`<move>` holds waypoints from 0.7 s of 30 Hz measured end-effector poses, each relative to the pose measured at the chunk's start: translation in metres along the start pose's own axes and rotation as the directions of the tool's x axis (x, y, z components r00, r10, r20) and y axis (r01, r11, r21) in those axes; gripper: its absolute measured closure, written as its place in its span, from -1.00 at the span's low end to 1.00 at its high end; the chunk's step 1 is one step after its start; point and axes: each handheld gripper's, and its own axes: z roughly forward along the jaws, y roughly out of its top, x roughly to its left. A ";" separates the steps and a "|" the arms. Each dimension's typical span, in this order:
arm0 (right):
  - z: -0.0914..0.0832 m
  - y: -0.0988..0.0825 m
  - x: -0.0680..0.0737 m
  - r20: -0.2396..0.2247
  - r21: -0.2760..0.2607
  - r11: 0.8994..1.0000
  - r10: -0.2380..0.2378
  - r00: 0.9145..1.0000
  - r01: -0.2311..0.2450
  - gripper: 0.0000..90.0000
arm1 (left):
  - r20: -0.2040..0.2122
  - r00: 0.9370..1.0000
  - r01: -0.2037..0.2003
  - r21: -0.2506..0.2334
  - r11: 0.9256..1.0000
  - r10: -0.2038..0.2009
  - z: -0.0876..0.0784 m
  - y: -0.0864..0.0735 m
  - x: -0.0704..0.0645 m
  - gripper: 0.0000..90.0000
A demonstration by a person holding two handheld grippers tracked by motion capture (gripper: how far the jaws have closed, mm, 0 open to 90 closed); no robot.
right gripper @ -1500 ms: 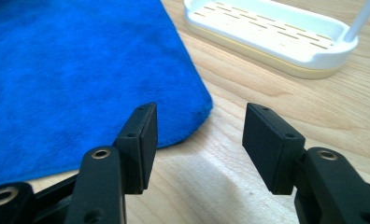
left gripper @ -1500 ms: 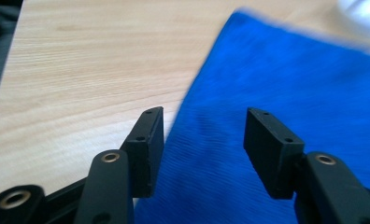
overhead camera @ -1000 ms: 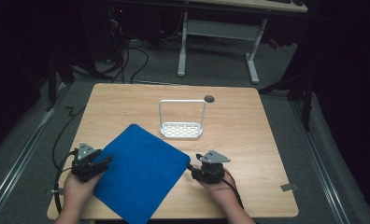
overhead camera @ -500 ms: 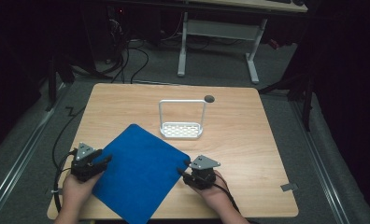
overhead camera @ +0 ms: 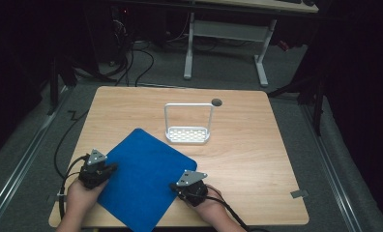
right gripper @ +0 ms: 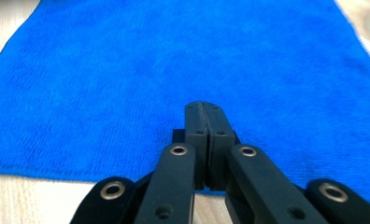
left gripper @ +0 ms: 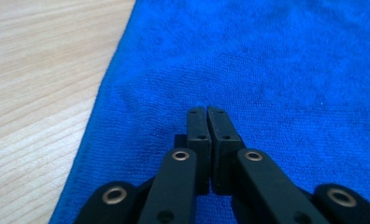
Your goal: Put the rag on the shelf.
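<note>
Left gripper (overhead camera: 108,169) held low at cloth's 9 o'clock edge, right gripper (overhead camera: 174,186) at 4 o'clock edge; jaws just closed, pressed together, cloth pinch not discernible. Blue cloth (overhead camera: 143,181) spread flat, table (overhead camera: 257,159) front-left, fine-napped.

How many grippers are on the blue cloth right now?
2. The left gripper sits at the blue cloth's left edge, and the right gripper at its right edge, both with jaws shut.

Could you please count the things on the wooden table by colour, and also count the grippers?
Blue: 1, the blue cloth
White: 1, the white rack
Black grippers: 2, the left gripper and the right gripper, each with its fingers shut at the cloth's edge
Total: 4
</note>
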 end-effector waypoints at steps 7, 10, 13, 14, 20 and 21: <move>0.004 -0.002 0.001 -0.012 0.049 0.999 -0.005 1.000 0.006 1.00 | 0.002 1.000 -0.029 0.044 0.999 0.029 0.006 -0.001 -0.002 1.00; 0.003 -0.003 0.000 -0.016 0.049 0.999 0.001 1.000 0.000 1.00 | 0.011 0.999 -0.038 0.046 0.998 0.037 0.005 -0.002 -0.002 0.99; 0.002 -0.004 -0.001 -0.014 0.048 0.999 0.002 1.000 -0.001 1.00 | 0.009 0.999 -0.050 0.047 0.998 0.050 0.005 -0.002 -0.003 0.99; 0.001 -0.004 -0.002 -0.015 0.052 0.999 0.001 1.000 0.000 1.00 | 0.010 0.999 -0.051 0.047 0.998 0.051 0.005 -0.002 -0.004 0.99; -0.005 -0.009 -0.008 0.000 0.061 0.998 0.023 1.000 -0.023 1.00 | 0.033 0.997 -0.069 0.054 0.996 0.067 0.005 -0.002 -0.008 0.99; -0.006 -0.010 -0.010 -0.004 0.055 0.998 0.028 1.000 -0.028 1.00 | 0.041 0.997 -0.071 0.058 0.996 0.068 0.004 -0.002 -0.010 0.99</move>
